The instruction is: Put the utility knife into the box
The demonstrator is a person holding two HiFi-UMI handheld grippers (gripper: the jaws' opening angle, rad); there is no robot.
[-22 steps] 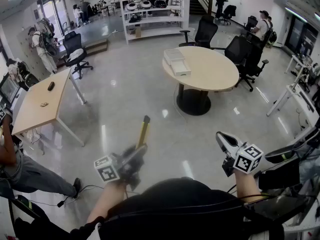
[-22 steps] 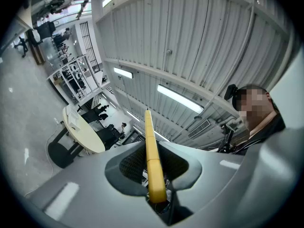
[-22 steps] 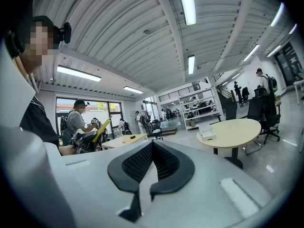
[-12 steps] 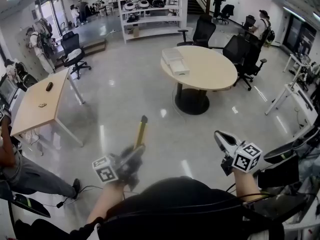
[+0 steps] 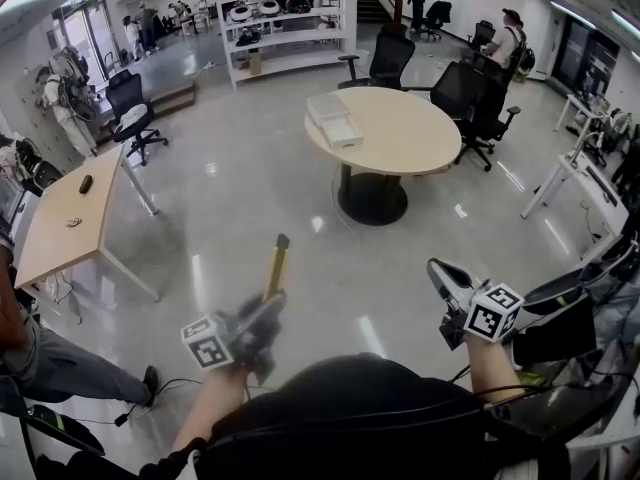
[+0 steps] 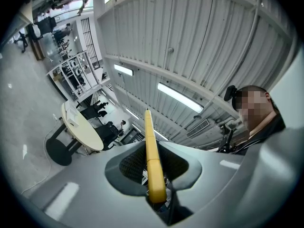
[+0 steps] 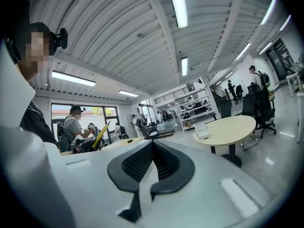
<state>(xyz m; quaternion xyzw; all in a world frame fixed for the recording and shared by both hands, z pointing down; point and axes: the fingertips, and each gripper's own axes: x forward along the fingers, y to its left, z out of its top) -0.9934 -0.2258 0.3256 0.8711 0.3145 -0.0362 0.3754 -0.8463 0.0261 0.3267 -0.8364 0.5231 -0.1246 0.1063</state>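
Observation:
A long yellow utility knife (image 5: 276,264) sticks forward and up out of my left gripper (image 5: 262,313), which is shut on its rear end. In the left gripper view the knife (image 6: 152,160) runs up between the dark pads (image 6: 130,165). My right gripper (image 5: 440,274) is held at the lower right, shut with nothing in it; its pads (image 7: 142,161) meet at the tip. White boxes (image 5: 333,118) lie on the left side of a round wooden table (image 5: 410,143) across the floor, far from both grippers. That table (image 7: 228,126) also shows in the right gripper view.
Glossy grey floor (image 5: 250,188) lies between me and the round table. Black office chairs (image 5: 470,93) stand behind the table. A rectangular desk (image 5: 65,223) is at the left with a seated person (image 5: 40,353) beside it. White shelves (image 5: 280,18) and several people stand at the back.
The head view has swung slightly, so the room and round table slide left and up. Both grippers keep nearly the same pose, the knife still gripped in the left.

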